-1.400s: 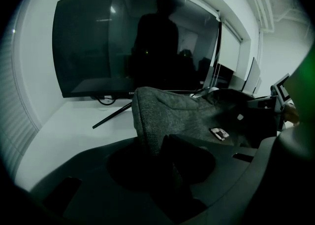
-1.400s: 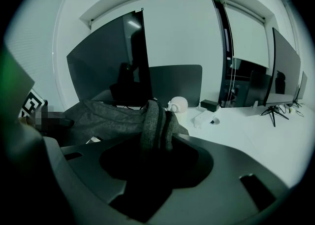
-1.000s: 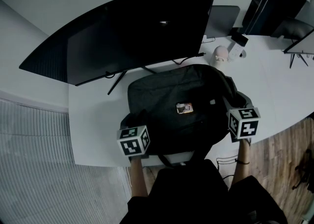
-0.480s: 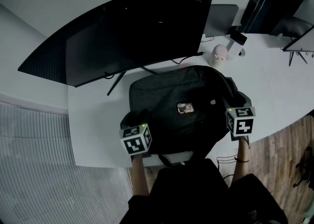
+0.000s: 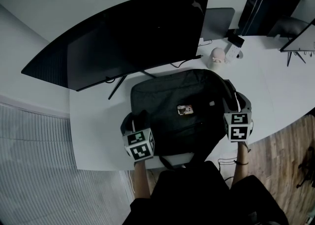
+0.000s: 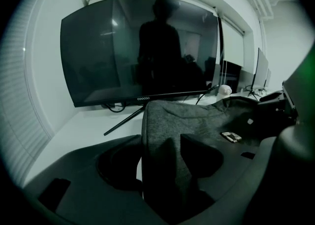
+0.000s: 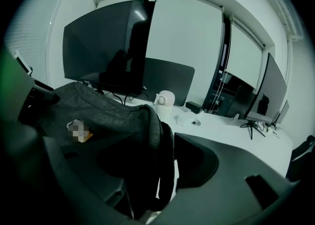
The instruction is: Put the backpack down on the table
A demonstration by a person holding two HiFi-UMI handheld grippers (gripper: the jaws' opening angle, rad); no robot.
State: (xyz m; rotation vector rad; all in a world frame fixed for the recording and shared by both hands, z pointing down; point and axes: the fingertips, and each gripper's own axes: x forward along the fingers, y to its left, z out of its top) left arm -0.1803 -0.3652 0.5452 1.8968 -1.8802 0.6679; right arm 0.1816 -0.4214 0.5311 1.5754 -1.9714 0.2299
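The left gripper (image 5: pixel 134 120) is at the near left corner of the backpack (image 5: pixel 167 101). Its jaws are opening, with fabric loose between them. The backpack lies flat on the white table (image 5: pixel 93 130). The right gripper (image 5: pixel 240 103) is also opening, with the backpack's right edge between its jaws.

Left gripper (image 6: pixel 158 143): jaws opening, wider than a second ago, its hold on the backpack (image 5: pixel 182 96) corner loosened. Right gripper (image 7: pixel 120 143): jaws opening likewise, with the backpack's edge now slack between them. Both grippers: turned a little in the head view since then.
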